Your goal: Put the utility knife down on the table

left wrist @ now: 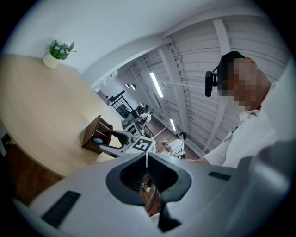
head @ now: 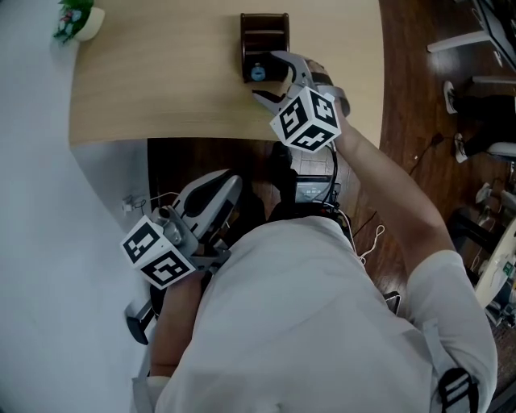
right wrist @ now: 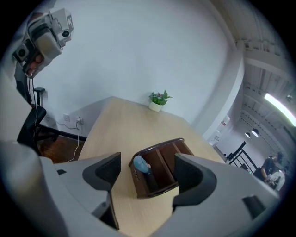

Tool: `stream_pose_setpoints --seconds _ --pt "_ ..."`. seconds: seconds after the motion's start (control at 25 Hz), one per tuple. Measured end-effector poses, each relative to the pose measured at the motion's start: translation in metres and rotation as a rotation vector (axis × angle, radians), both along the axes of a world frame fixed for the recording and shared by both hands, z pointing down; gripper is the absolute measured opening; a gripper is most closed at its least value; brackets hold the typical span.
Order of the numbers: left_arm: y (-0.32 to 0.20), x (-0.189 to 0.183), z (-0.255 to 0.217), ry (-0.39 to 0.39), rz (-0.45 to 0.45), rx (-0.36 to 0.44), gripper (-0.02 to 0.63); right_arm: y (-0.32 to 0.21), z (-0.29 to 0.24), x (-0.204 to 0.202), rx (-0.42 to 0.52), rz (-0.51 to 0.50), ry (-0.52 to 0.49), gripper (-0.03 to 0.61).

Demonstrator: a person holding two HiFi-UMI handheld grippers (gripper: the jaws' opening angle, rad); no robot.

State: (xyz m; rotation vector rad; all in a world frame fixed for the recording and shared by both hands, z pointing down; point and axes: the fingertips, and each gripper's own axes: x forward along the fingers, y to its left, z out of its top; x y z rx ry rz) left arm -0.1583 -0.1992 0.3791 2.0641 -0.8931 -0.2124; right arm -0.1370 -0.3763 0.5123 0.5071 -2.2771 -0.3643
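A dark wooden desk holder (head: 264, 28) stands on the light wooden table (head: 161, 81) near its front edge. A utility knife with a blue end (head: 257, 73) stands upright in the holder's front slot, also seen in the right gripper view (right wrist: 140, 163). My right gripper (head: 270, 77) hovers just in front of the holder (right wrist: 171, 152) with its jaws wide apart, one on each side of the knife, and nothing pressed between them. My left gripper (head: 226, 184) is held low by my body, below the table edge, with its jaws together and empty (left wrist: 147, 159).
A small potted plant (head: 76, 20) sits at the table's far left corner. Dark wooden floor (head: 411, 73) lies to the right, with chair legs and cables on it. A white wall (head: 40, 202) runs along the left. Cables and dark gear sit under the table.
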Motion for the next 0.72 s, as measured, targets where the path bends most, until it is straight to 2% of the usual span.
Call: stream_pose_setpoints --seconds 0.32,0.56,0.72 --pt "0.012 0.003 -0.01 0.01 0.051 0.03 0.003 0.03 -0.065 0.037 0.024 0.107 -0.116 0.339" --pt "0.016 0.006 -0.01 0.011 0.096 0.042 0.003 0.063 -0.114 0.064 -0.086 0.253 -0.311 0.339" --pt "0.023 0.007 -0.014 0.011 0.124 0.059 0.003 0.097 -0.135 0.078 -0.182 0.324 -0.404 0.337"
